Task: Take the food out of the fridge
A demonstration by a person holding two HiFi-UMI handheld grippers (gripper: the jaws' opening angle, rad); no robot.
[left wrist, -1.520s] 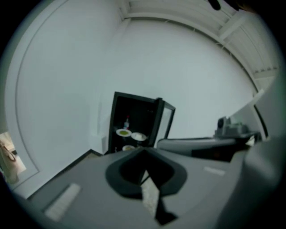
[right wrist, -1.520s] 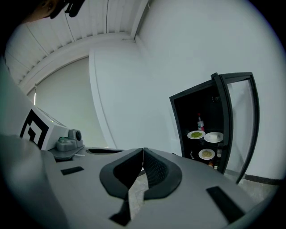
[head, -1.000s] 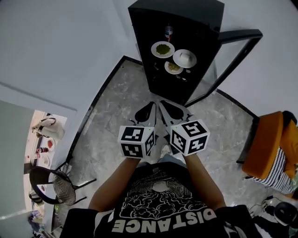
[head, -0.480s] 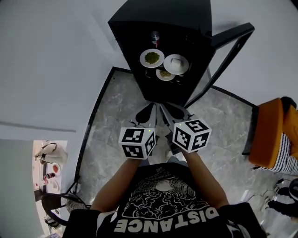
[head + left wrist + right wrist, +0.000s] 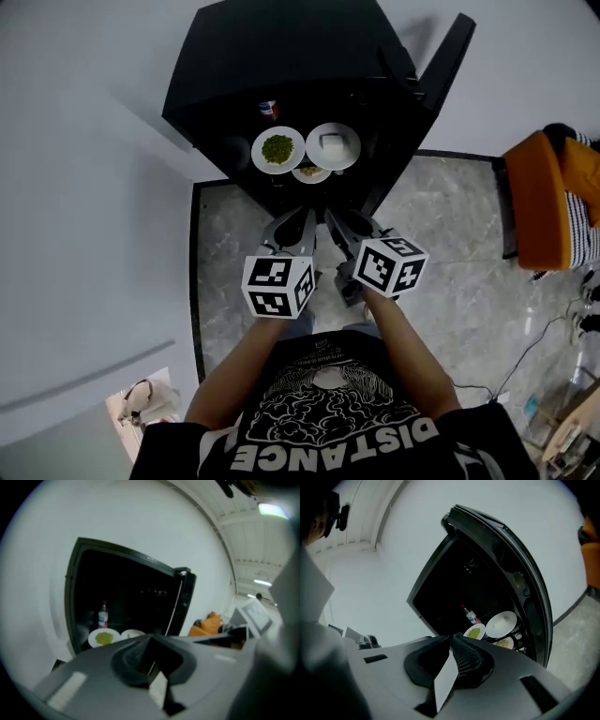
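- The food sat on a shelf inside the open fridge (image 5: 281, 56), ahead of both sets of jaws. There was a plate of green food (image 5: 277, 149) and a plate with a white block (image 5: 333, 145) just to its right. A smaller plate (image 5: 311, 172) lay nearest the jaw tips, partly tucked under those two.
- A bottle (image 5: 268, 110) stood behind the plate of green food, farther from the jaws.
- We judged the task barely begun. The fridge door (image 5: 445, 61) already stood open, but every plate was inside and nothing had been lifted out.
- The left gripper (image 5: 294, 225) had its jaws pressed together with nothing between them. The right gripper (image 5: 345, 225) was the same, closed on nothing.
- Both sets of jaws were well short of the shelf and touched neither the plates nor the fridge.
- What we reckoned was left: part the jaws, reach in, take a plate by its rim and carry it out, then do the same for the rest.
- The door stood off to the right of the right jaws, so a reach from that side would have to stay clear of its edge.
- Nothing lay between the jaws and the shelf, though the overlapping plates looked awkward to grip singly.
- An orange chair (image 5: 544, 202) stood well to the right, and grey marble floor (image 5: 234, 244) lay below the jaws.
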